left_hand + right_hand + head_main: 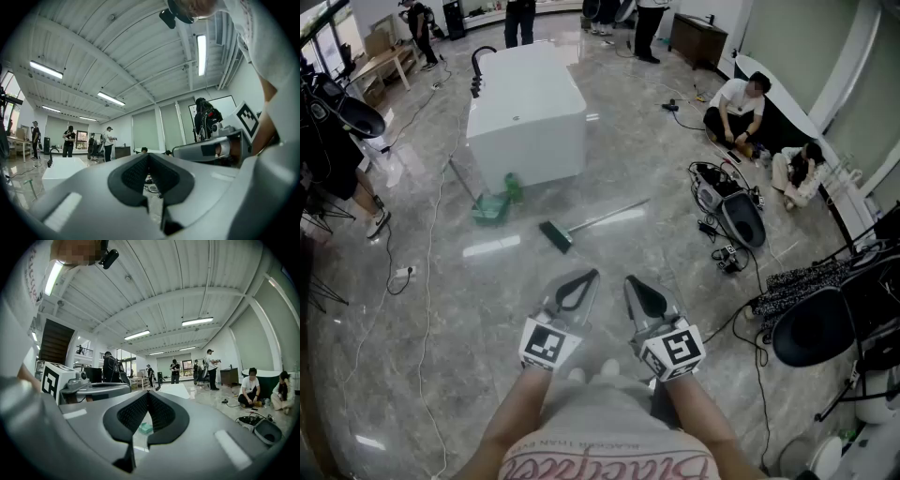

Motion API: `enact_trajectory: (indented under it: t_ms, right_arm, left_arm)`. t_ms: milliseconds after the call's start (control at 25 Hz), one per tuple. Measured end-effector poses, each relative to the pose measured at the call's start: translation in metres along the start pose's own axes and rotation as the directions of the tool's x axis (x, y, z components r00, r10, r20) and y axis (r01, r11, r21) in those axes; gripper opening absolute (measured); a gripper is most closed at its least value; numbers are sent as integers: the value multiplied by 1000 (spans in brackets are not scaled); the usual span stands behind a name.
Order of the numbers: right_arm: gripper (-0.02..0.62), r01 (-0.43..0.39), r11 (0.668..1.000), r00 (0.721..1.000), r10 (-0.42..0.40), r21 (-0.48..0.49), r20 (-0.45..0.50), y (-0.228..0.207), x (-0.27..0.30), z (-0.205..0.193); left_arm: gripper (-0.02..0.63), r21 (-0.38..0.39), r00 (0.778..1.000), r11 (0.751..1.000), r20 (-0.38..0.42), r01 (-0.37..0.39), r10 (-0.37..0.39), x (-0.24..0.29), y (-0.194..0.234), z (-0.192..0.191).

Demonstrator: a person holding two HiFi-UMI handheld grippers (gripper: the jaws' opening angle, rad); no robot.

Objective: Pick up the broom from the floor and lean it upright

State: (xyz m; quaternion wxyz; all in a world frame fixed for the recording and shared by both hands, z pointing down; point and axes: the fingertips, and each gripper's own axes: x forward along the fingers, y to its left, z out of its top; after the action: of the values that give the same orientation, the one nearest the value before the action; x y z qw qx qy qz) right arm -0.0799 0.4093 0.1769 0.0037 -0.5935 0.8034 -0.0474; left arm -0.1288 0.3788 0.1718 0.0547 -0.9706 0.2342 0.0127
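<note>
Broom [598,221] untouched; claws [593,275] [629,279] closed, empty

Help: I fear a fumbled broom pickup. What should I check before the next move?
1. Broom in sight, lying flat: ok.
2. Broom handle apart from green dustpan: ok.
3. Left tongs empty: ok.
4. Right tongs empty: ok.
5. Tongs open for a grasp: not ok, both shut.
6. Broom near the tongs: not ok, it lies well ahead.
</note>
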Motion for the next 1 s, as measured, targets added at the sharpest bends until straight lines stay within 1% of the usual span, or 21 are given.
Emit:
enact_trajectory:
  t_ms: [160,440,640,800,1000]
  right_arm:
    - [2,6,1000,1000,-6,3,0,-2,2,-2]
    - [2,3,1000,1000,-3,9,-12,-6,4,-8]
    - [2,-16,1000,1000,16,17,-8,-11,7,-9]
    - [2,-27,999,999,28,22,-16,-20,8,-7]
    - [2,-44,999,999,44,23,-10,-40,6,-8]
  left_arm:
    - [-6,-6,1000,1000,11,1,-1,2,0,2]
    - [-6,-12,1000,1000,-1,10,-10,7,0,-4]
    - [-6,-2,1000,1000,-17,11,-11,12,-1,-7]
    - [-6,1,1000,1000,-28,1,-1,23,1,-6]
    - [-6,7,999,999,-13,-34,34,38,5,-4]
